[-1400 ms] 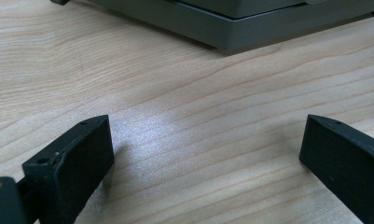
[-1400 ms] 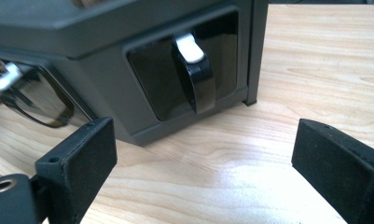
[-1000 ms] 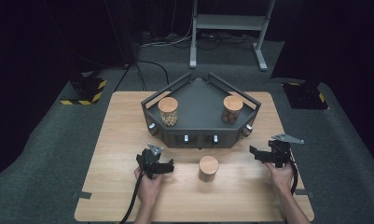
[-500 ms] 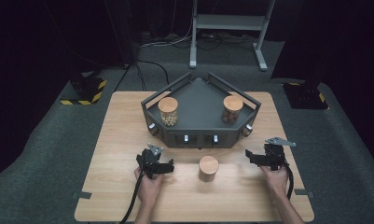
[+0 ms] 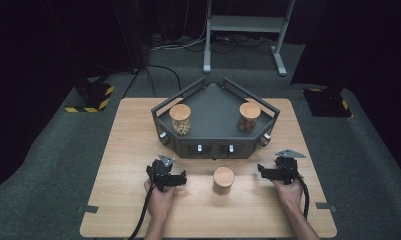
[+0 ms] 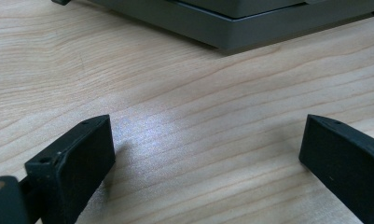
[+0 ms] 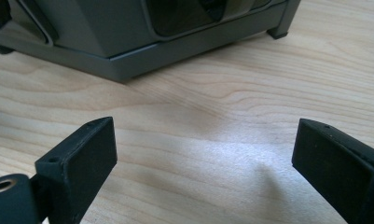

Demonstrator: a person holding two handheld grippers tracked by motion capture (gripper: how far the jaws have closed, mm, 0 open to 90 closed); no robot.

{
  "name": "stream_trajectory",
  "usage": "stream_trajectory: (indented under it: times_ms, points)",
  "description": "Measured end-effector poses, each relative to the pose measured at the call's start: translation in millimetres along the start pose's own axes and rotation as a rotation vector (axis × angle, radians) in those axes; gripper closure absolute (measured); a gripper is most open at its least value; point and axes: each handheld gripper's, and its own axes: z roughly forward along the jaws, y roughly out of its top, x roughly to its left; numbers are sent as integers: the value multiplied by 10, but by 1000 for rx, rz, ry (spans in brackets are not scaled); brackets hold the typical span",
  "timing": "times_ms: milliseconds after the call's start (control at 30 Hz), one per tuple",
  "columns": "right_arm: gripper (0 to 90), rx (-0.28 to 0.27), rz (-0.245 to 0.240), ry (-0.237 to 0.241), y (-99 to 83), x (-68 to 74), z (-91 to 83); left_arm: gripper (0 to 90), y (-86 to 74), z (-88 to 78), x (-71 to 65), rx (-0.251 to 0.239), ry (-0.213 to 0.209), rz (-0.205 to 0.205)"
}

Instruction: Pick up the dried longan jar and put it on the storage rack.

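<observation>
Holding my right hand-held gripper (image 5: 262, 170) low over the bench (image 5: 123, 150), jaws spread and empty, I am pointing it at the lone jar (image 5: 223, 180). My left hand-held gripper (image 5: 180, 179) is also gaping empty beside that jar. Two more jars (image 5: 180, 118) are standing in the grey tray (image 5: 215, 107), making three.

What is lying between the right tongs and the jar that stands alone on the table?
Nothing: in the high view, the stretch of table between the right tongs and the lone jar is bare wood.
</observation>
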Motion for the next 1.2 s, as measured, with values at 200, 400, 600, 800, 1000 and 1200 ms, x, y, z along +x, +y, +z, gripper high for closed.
stream_trajectory:
  times_ms: [200, 400, 600, 800, 1000, 1200]
  points:
    - [59, 18, -11, -1, 14, 33, 51, 33, 0, 0, 0, 0, 0, 0]
    - [56, 42, -19, 1, 31, 43, 97, 33, -1, 0, 0, 0, 0, -1]
    - [60, 36, -47, -21, -25, 99, 121, 33, -1, 0, -1, 0, 0, -1]
    - [60, 37, -47, -21, -24, 101, 120, 34, -3, -3, -1, 0, -1, 1]
    - [60, 37, -47, -21, -25, 101, 120, 35, -5, -4, 1, -1, -2, 0]
    - [59, 37, -47, -21, -24, 100, 121, 35, -4, -4, 4, 0, -3, 0]
